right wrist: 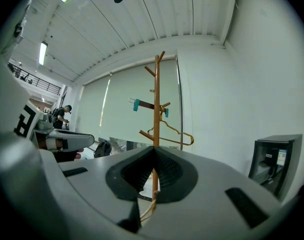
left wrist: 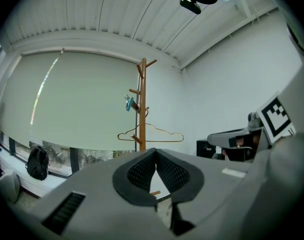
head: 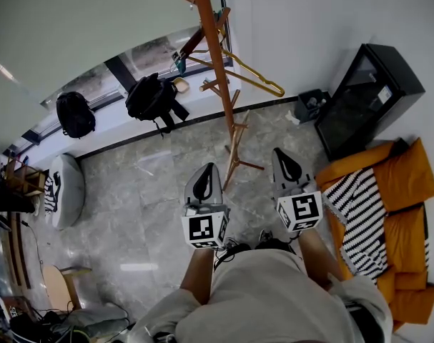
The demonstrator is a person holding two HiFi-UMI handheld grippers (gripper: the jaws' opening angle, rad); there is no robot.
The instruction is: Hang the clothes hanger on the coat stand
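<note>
Head view looks steeply down on the person standing on the tiled floor (head: 141, 191), with the left gripper (head: 208, 171) and the right gripper (head: 282, 159) held level side by side, both aimed at the wooden coat stand (head: 217, 56) just ahead. The clothes hanger (head: 252, 73), thin and gold-coloured, already hangs on the stand: its hook sits by the pole at one of the middle pegs and its arms spread out to the wall side, well apart from both tools. In the left gripper view the ribbed pads meet at their tips with nothing between them, and the hanger (left wrist: 150, 134) shows beyond them on the stand (left wrist: 142, 99). In the right gripper view the jaws are likewise pressed together and empty; the thin pale-brown lines low in the slit between the pads are probably the stand's feet seen through the gap, though that is hard to make out. Judging from this, the hanging step looks finished, not in progress, since neither tool carries anything. If more is wanted, the next move would call for stepping closer, parting one pair of jaws and reaching for the hanger's shoulder without knocking its hook off the peg.
</note>
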